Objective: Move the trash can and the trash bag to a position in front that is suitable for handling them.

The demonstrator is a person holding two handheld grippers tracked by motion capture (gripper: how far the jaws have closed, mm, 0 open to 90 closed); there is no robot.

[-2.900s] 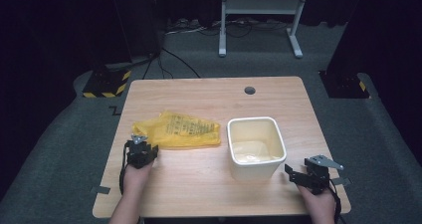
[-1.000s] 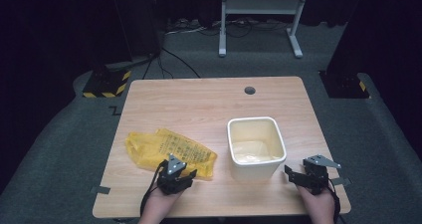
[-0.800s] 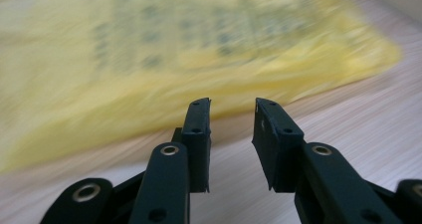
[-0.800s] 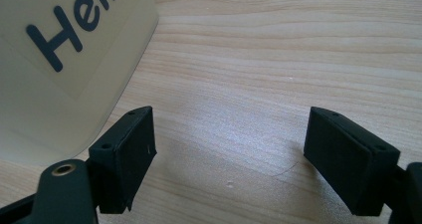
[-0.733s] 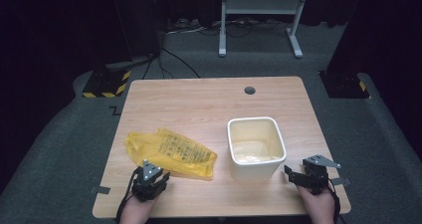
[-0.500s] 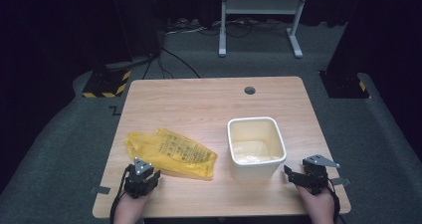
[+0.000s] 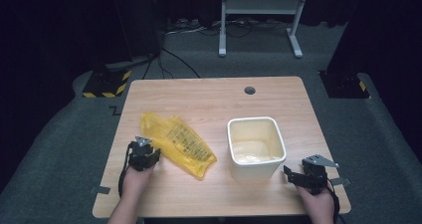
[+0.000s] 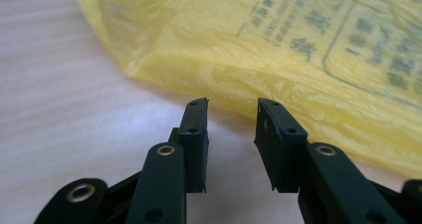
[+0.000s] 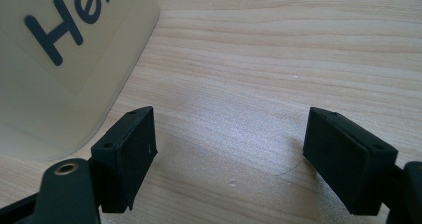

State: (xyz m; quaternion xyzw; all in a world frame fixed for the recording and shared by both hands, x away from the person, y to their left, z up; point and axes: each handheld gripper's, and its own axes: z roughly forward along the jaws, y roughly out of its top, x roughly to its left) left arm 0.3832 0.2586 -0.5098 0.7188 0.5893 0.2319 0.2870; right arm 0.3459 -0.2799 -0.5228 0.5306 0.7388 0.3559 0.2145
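A yellow plastic bag with printed text lies flat on the left half of the wooden table. My left gripper sits at the bag's left near edge. In the left gripper view its jaws stand narrowly apart; they have just been opening a little, with nothing between them and the bag's folded edge just beyond the tips. A cream plastic tub stands upright on the right half. My right gripper rests open on the table near the tub's front right corner, jaws wide, the tub's wall to their left.
A round cable hole is in the table's far edge. On the floor behind stand a metal frame's legs and cables; a yellow-and-black striped block lies off the table's far left corner.
My left hand has moved left along the bag's near edge, then a little away from the person, to the bag's left side. The bag and the right hand have stayed put.
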